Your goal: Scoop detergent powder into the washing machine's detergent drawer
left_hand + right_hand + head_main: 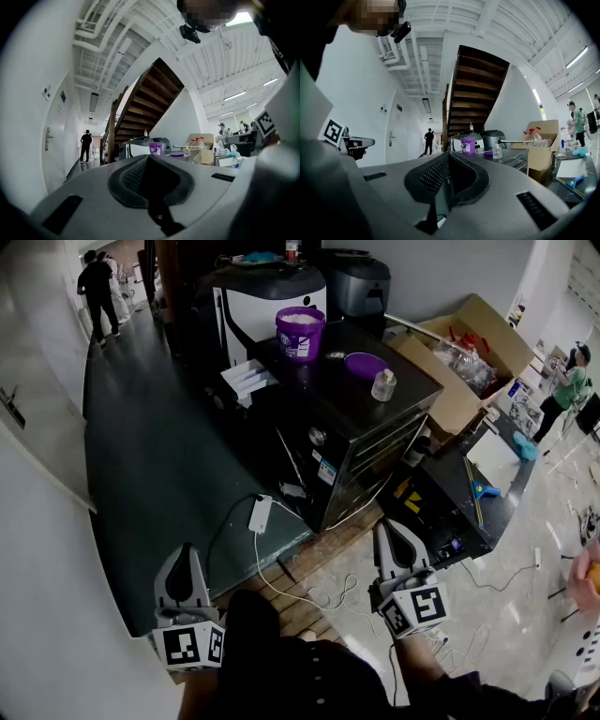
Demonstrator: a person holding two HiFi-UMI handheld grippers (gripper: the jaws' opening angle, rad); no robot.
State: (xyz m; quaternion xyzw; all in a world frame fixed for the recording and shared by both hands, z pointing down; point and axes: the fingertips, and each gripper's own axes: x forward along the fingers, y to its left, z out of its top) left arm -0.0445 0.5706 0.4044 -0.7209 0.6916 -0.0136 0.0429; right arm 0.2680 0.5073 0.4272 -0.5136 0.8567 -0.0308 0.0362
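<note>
A purple detergent tub (300, 332) (155, 149) (468, 145) filled with white powder stands on top of the dark washing machine (361, 451). Its purple lid (365, 364) and a small clear cup (382, 385) lie beside it. A white drawer (248, 381) sticks out at the machine's left. Both grippers are low in the head view, well short of the machine. My left gripper (185, 551) (149, 160) is shut and empty. My right gripper (386, 527) (449, 158) is shut and empty too. Both point level toward the machine.
A white power strip (260, 514) and loose cables lie on the floor before the machine. An open cardboard box (469, 362) and a low black bench (469, 486) stand at right. A white appliance (267, 298) sits behind. People (97, 282) stand far off.
</note>
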